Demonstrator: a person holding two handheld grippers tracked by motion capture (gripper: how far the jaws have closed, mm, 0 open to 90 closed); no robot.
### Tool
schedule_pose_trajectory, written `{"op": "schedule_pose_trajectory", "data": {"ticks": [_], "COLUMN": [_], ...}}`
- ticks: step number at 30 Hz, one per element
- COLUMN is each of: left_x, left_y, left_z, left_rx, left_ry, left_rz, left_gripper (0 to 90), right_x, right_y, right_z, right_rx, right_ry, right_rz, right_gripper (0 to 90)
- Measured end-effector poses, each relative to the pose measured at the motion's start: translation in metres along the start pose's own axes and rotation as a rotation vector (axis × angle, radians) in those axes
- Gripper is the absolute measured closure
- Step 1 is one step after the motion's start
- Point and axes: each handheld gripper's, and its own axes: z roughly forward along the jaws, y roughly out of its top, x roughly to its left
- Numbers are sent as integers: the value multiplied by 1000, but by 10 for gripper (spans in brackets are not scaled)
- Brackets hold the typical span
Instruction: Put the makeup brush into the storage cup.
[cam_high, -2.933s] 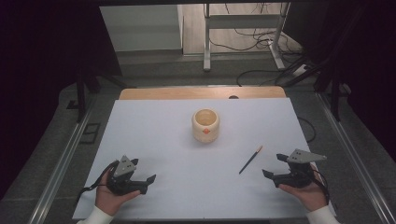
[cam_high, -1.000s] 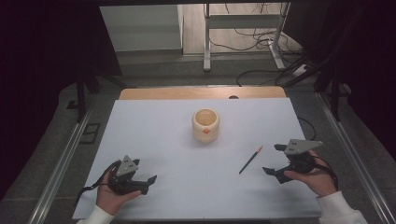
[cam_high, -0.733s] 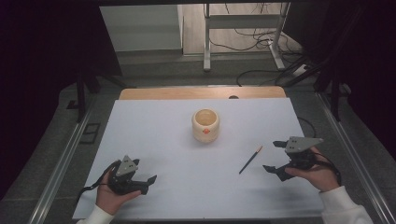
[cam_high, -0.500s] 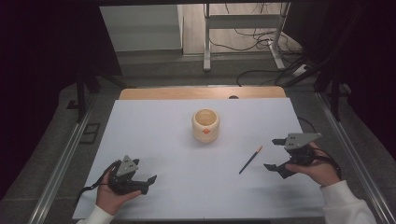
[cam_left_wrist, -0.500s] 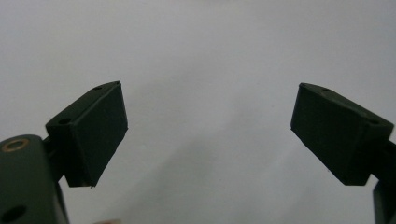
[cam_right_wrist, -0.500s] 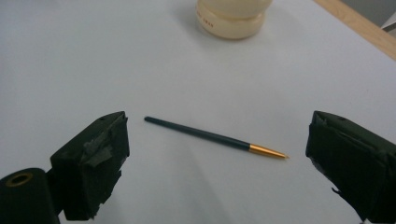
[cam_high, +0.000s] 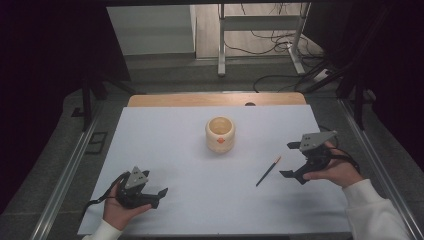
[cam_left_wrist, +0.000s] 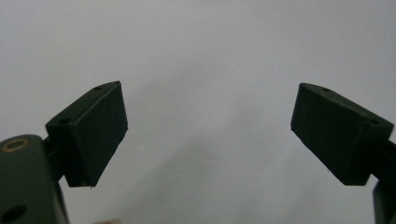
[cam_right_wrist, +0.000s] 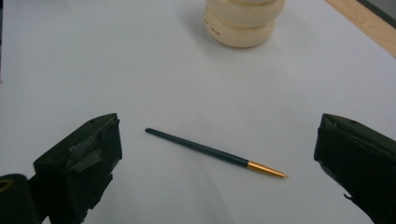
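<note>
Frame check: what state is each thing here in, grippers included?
Left gripper: open, empty, low over the mat.
Right gripper: open, empty, jaws either side of the pen, not touching it.
Pen: lying flat on the mat, untouched, gold tip away from the cup.
Cup: upright, apart from the pen; inside looks empty.
Mat: flat on the table.
</note>
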Motion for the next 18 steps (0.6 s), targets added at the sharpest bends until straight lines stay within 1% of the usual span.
{"op": "schedule_pose_trajectory", "data": {"ticks": [3, 5, 6, 7, 8, 9, 10, 12, 13, 14, 16, 18], "left_x": [0, 0, 0, 0, 0, 0, 0, 0, 0, 0, 0, 0], "left_y": [0, 0, 0, 0, 0, 0, 0, 0, 0, 0, 0, 0], "left_z": [0, 0, 0, 0, 0, 0, 0, 0, 0, 0, 0, 0], "left_rx": [-1, -1, -1, -1, 0, 0, 0, 1, 0, 1, 1, 1], "left_ry": [0, 0, -1, -1, 0, 0, 0, 0, -1, 0, 0, 0], "left_rz": [0, 1, 2, 2, 3, 3, 3, 4, 3, 3, 4, 4], "left_gripper": [116, 116, 116, 116, 116, 116, 116, 116, 116, 117, 116, 117], "right_x": [-1, -2, -5, -5, -7, -7, -10, -13, -13, -13, -14, -15], "right_y": [5, 6, 7, 7, 8, 8, 9, 10, 10, 11, 12, 14], "right_z": [3, 5, 5, 5, 6, 6, 5, 5, 5, 5, 6, 7], "right_rx": [32, 59, 84, 84, 99, 99, 110, 108, 108, 110, 114, 116], "right_ry": [3, -7, -15, -15, -18, -18, -22, -15, -15, -12, -6, 12], "right_rz": [-17, -42, -87, -87, -143, -143, -178, -206, -206, -223, -274, -307], "right_gripper": [31, 44, 53, 53, 56, 56, 56, 56, 56, 56, 61, 75]}}
